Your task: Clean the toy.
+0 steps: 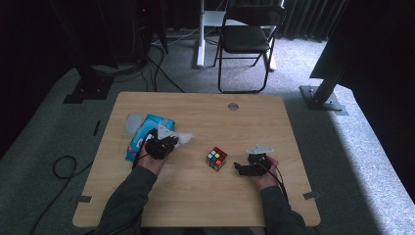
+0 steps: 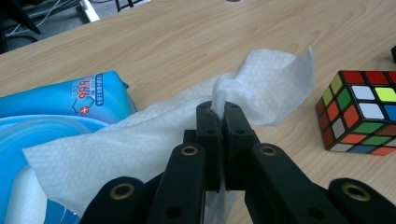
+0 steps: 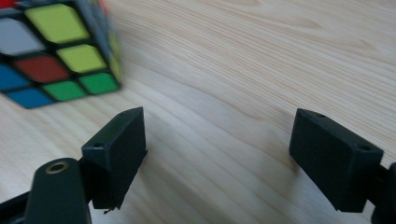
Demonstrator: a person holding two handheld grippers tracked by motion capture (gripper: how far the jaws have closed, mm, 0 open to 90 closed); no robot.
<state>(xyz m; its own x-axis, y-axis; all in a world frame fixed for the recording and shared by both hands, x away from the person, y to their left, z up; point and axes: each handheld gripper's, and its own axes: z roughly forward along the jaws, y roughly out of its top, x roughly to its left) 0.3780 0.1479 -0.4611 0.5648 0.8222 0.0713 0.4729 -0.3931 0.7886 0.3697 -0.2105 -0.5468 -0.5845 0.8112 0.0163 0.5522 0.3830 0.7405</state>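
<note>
Left gripper view: left tool clamped on a white wipe that trails from the open blue wipe pack on the tabletop. Right tool spread wide, empty, beside the Rubik's cube.

Left gripper: white wipe at its jaws, blue packet just behind. Right gripper: puzzle cube just ahead.
</note>
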